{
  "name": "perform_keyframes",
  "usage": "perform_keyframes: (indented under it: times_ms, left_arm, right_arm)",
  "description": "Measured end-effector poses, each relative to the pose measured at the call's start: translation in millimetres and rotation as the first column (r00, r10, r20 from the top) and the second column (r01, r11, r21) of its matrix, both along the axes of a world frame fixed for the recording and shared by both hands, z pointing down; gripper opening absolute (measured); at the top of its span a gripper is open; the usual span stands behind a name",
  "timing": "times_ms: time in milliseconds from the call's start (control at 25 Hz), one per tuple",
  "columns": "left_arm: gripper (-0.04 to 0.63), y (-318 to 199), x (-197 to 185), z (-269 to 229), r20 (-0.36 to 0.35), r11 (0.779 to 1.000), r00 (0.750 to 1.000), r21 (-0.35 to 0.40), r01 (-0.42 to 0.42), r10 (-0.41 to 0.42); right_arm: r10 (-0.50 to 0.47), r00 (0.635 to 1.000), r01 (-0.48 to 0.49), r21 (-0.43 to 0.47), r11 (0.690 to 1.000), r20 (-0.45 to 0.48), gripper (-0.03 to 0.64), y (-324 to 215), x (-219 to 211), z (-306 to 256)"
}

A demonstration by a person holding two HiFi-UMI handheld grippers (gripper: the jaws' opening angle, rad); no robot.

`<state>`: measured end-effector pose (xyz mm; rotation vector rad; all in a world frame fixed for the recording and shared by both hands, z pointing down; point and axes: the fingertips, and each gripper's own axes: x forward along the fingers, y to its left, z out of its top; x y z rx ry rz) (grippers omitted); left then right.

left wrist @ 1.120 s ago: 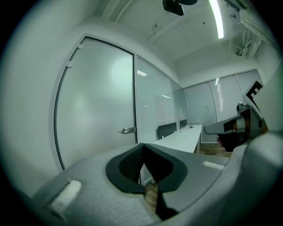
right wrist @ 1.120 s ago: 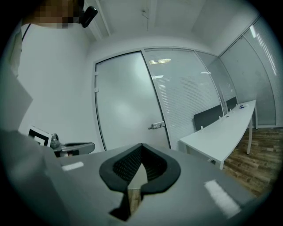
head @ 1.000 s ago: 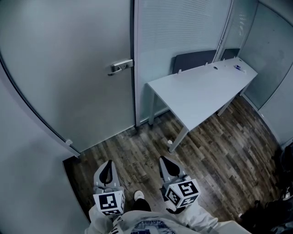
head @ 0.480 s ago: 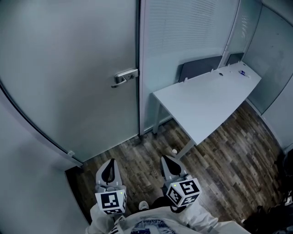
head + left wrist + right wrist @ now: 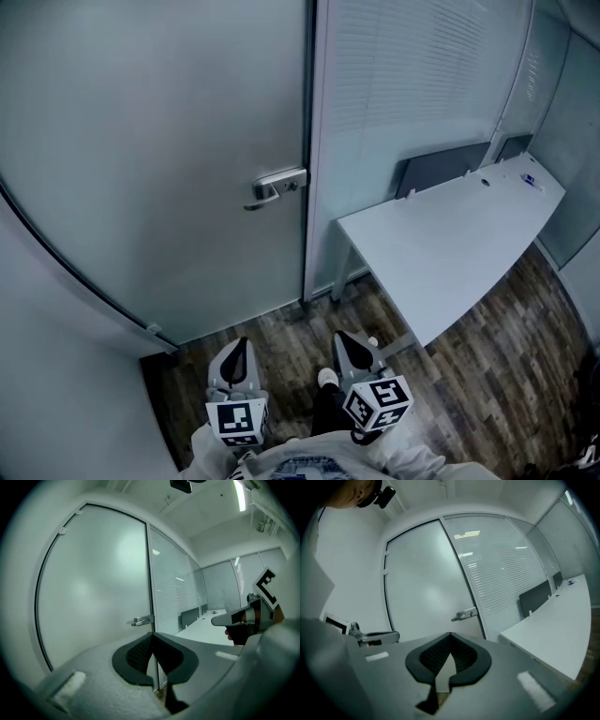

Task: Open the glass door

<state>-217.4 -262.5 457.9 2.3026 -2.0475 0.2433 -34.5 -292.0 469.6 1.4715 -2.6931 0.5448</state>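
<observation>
Seemingly the approach: left gripper (image 5: 237, 349) and right gripper (image 5: 351, 345) clenched empty, well short of the glass door (image 5: 159, 141) and its lever handle (image 5: 278, 187); next, 1 must reach and press it

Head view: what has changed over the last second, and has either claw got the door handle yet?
The person has walked towards the glass door: its handle now sits lower and further right in frame, and the table has slid right. Nothing has been taken hold of. The left claw and right claw stay shut, empty and low, short of the handle; the door is still closed.
</observation>
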Motion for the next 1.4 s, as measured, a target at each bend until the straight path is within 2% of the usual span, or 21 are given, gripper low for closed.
perform_keyframes:
  times_ms: [200, 360, 680, 1120, 1320, 1400]
  left_arm:
    - [0.002, -72, 1, 0, 0.007, 0.997, 0.997, -0.023, 0.073, -0.072]
    - [0.002, -122, 11, -15, 0.027, 0.994, 0.994, -0.005, 0.108, -0.107]
    - [0.002, -196, 15, -17, 0.031, 0.979, 0.979, -0.003, 0.202, -0.201]
    - [0.002, -227, -3, -5, 0.04, 0.955, 0.955, -0.025, 0.294, -0.293]
    - [0.002, -248, -16, 2, 0.142, 0.958, 0.949, -0.022, 0.287, -0.281]
    - [0.002, -257, -24, 4, 0.155, 0.957, 0.947, -0.036, 0.289, -0.28]
  right_arm:
    - [-0.094, 0.995, 0.094, 0.008, 0.996, 0.014, 0.006, -83, -10, -5]
    - [-0.153, 0.988, 0.153, 0.015, 0.988, 0.014, 0.006, -137, -7, -15]
    - [-0.271, 0.963, 0.271, 0.01, 0.963, -0.002, 0.006, -217, -13, -15]
    - [-0.348, 0.937, 0.348, 0.009, 0.937, 0.002, 0.006, -268, -34, -10]
    - [-0.335, 0.942, 0.335, -0.002, 0.942, 0.005, 0.006, -282, -38, -7]
    - [-0.325, 0.946, 0.325, -0.001, 0.946, 0.008, 0.006, -288, -41, -9]
